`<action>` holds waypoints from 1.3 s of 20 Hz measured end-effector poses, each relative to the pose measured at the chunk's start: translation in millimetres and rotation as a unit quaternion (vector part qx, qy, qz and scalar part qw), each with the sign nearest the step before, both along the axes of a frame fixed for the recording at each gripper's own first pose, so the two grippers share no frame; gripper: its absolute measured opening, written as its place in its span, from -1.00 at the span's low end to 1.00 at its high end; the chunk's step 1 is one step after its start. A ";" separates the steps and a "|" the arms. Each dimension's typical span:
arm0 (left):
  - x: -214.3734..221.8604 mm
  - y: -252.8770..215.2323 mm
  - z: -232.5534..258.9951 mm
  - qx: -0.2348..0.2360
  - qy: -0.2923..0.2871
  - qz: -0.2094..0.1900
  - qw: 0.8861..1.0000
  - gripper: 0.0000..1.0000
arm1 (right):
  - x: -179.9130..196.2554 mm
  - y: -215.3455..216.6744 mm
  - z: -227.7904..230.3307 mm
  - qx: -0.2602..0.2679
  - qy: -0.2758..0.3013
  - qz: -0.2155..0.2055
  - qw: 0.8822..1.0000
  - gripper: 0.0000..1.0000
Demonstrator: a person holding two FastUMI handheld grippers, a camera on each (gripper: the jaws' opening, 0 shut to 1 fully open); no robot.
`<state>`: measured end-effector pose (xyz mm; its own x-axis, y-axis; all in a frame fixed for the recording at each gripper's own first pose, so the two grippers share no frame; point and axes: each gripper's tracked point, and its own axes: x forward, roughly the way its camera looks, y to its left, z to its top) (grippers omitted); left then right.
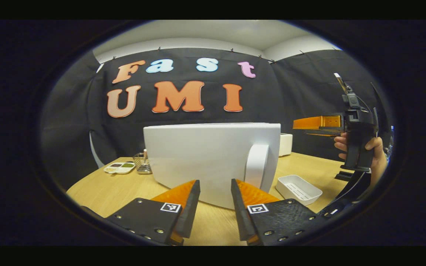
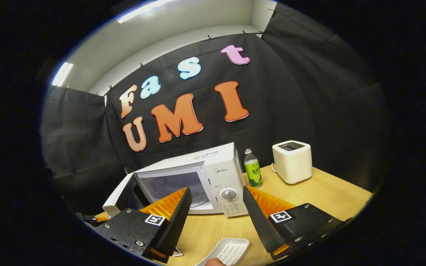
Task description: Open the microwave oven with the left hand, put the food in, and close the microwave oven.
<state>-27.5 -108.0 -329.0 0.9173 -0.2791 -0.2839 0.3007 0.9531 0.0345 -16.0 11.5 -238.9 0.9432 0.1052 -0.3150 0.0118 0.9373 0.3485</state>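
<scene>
The white microwave stands on the wooden table with its door swung wide to the left and the cavity showing. In the left gripper view that door faces me, and its curved handle is just beyond my left gripper. This gripper is open and holds nothing. A white compartment dish of dark and green food lies far left on the table. My right gripper is open and empty, raised in front of the microwave. A hand holds that right gripper high at the right.
A white ridged tray lies on the table right of the door, also low in the right gripper view as the tray. A green-labelled bottle and a white toaster stand right of the microwave. A metal rack sits by the dish.
</scene>
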 end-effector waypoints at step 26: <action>182.5 -101.8 -43.4 -0.010 0.033 0.023 0.999 -0.80 | -26.1 -87.4 10.9 -0.125 0.003 0.000 0.992 0.88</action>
